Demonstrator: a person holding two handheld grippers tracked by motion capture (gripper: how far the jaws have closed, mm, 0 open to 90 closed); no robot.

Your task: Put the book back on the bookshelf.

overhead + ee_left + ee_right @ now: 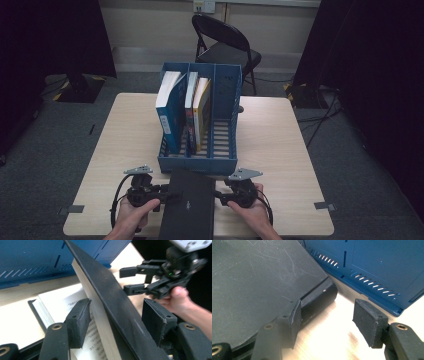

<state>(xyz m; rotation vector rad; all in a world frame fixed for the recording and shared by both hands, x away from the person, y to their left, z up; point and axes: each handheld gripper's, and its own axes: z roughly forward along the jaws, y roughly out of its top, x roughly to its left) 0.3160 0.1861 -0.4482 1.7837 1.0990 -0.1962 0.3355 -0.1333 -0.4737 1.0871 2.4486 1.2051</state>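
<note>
A black hardcover book [189, 205] lies at the table's front edge, just before the blue file rack [200, 162]. My left gripper [172, 194] is at the book's left side. In the left gripper view its jaws [116, 320] straddle the raised black cover [110, 290] and a block of pages; one pad lies against the pages and the other stands a little off the cover. A white printed page [62, 302] lies flat beneath. My right gripper [219, 196] is open at the book's right side, with one pad over the book's [257, 277] spine corner and the other above bare table.
The blue rack [374, 265] holds a blue book [170, 107], a thin middle book [191, 95] and a yellow one [202, 105]; its right compartment is free. A black folding chair [225, 45] stands behind the wooden table [280, 150]. Dark curtains hang on both sides.
</note>
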